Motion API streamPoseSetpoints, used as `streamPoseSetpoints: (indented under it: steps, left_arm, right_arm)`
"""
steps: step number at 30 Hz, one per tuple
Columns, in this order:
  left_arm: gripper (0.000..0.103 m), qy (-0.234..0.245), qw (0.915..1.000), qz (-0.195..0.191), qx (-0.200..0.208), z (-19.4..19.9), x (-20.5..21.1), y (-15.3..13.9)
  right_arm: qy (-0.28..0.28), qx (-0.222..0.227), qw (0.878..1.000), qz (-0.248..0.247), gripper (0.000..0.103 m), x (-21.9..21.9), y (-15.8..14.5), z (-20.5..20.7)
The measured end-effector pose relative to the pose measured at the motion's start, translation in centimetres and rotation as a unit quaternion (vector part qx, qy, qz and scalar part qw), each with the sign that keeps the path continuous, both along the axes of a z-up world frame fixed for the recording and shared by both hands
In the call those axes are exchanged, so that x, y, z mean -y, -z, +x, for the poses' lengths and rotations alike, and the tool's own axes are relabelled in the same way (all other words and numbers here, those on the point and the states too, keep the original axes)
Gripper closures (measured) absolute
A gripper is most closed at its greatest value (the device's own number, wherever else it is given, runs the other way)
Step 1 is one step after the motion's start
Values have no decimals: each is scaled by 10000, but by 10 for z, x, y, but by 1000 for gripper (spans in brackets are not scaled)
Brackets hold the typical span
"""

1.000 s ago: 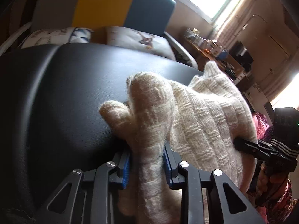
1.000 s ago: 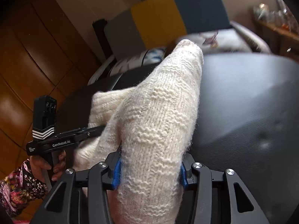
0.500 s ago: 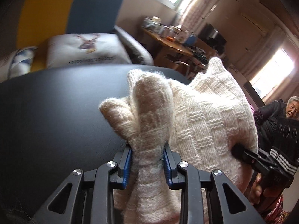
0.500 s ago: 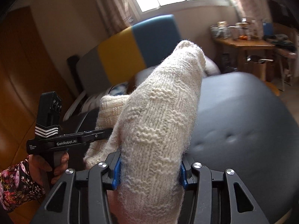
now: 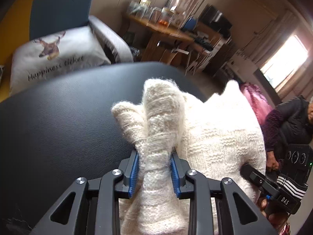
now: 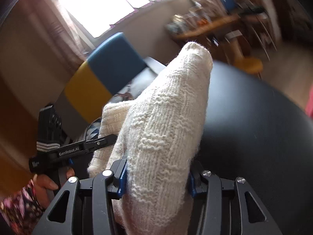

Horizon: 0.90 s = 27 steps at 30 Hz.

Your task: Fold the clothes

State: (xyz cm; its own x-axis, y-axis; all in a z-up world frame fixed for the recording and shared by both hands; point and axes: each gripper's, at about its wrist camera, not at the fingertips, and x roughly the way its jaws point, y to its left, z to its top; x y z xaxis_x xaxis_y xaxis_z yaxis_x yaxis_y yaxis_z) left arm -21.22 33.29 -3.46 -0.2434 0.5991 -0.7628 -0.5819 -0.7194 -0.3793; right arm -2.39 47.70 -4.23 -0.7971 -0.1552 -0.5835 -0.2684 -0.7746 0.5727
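The left tongs (image 5: 154, 168) pinch a bunched fold of the cream knit (image 5: 215, 137), which rises ahead of their tips over the black pad (image 5: 58, 127). To their right, the right tongs (image 6: 156, 178) clamp a thicker fold, seemingly to keep the knit slung between both, ready for folding.

A home living room: a colour-block sofa (image 6: 101, 74) with a deer cushion (image 5: 56, 56), a cluttered wooden table (image 5: 166, 29), curtained windows (image 6: 109, 5).

Bare black leather worktop (image 5: 58, 121) lay open left and ahead, bunched cream knitted garment (image 5: 215, 137) blocked the right, printed white cushion (image 5: 54, 58) stood beyond
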Motion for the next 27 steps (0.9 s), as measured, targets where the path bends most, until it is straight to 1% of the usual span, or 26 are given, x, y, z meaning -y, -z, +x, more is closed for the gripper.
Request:
streamPoseSetpoints:
  steps: [4,7,9,12,16,19,23,24,27]
  left_arm:
    - [75,-83,9996,-256,69,-14,-20,22]
    - [73,-72,9992,-357,182,-19,-16,38]
    - [71,-54,9994,-323,136,-19,-11,42]
    - [67,-63,9995,-269,129,-17,-5,46]
    - [67,-235,9986,89,468,-15,17,42]
    - [67,-297,9975,296,564,-8,33,35]
    - [67,-251,9985,385,308,14,48,19]
    - [70,-240,9986,408,244,19,52,15]
    - [70,-206,9986,474,52,36,64,4]
  right_arm:
    - [160,304,9991,-266,53,-30,27,-14]
    - [228,251,9974,-641,50,-39,43,-14]
    - [276,214,9965,-766,48,-41,47,-17]
    - [297,210,9965,-747,45,-34,46,-17]
    - [320,353,9963,-719,37,-31,41,-14]
    - [390,550,9967,-461,28,-28,34,-15]
    - [510,652,9966,59,27,-21,17,-8]
    - [557,665,9960,236,27,-18,12,-5]
    - [773,548,9910,941,27,-6,-9,14]
